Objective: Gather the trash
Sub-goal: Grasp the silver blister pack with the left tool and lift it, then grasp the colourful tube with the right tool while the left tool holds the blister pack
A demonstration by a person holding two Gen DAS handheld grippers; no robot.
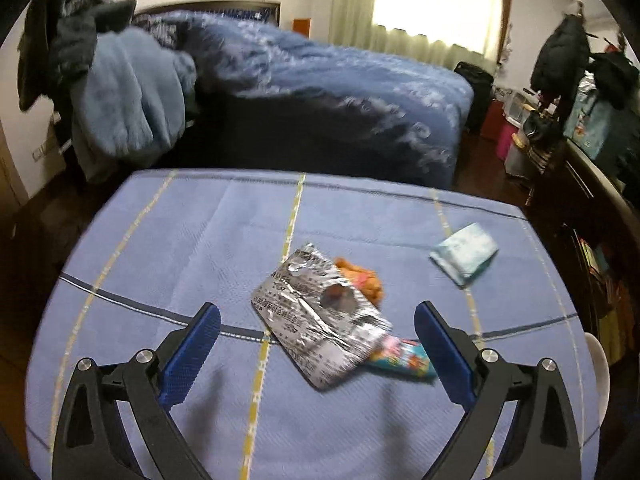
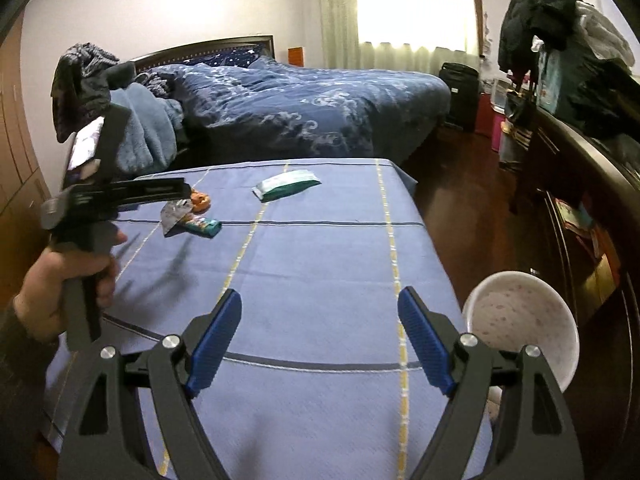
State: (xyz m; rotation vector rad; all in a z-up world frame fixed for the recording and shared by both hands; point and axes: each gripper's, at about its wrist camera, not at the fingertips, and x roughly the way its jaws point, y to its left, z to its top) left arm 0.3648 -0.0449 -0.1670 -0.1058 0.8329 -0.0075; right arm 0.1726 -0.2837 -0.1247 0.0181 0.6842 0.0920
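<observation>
While hovering over the blue tablecloth (image 1: 168,240), left gripper (image 1: 318,344) wide apart, nothing held; silver foil wrapper (image 1: 320,316) lying between the blue pads (image 1: 192,356), touching neither. Four trash items counted on cloth: silver foil wrapper, orange scrap (image 1: 362,276) partly under its far side, colourful wrapper (image 1: 404,358) poking out at its near right, teal-and-white packet (image 1: 464,252) well apart toward right edge. Right gripper (image 2: 320,340) wide apart too, empty, over bare cloth near table's right edge. One white bin (image 2: 520,328) just beyond that edge, below table level. Open cloth on near side of the cluster. Bed (image 2: 304,108) past far edge.
</observation>
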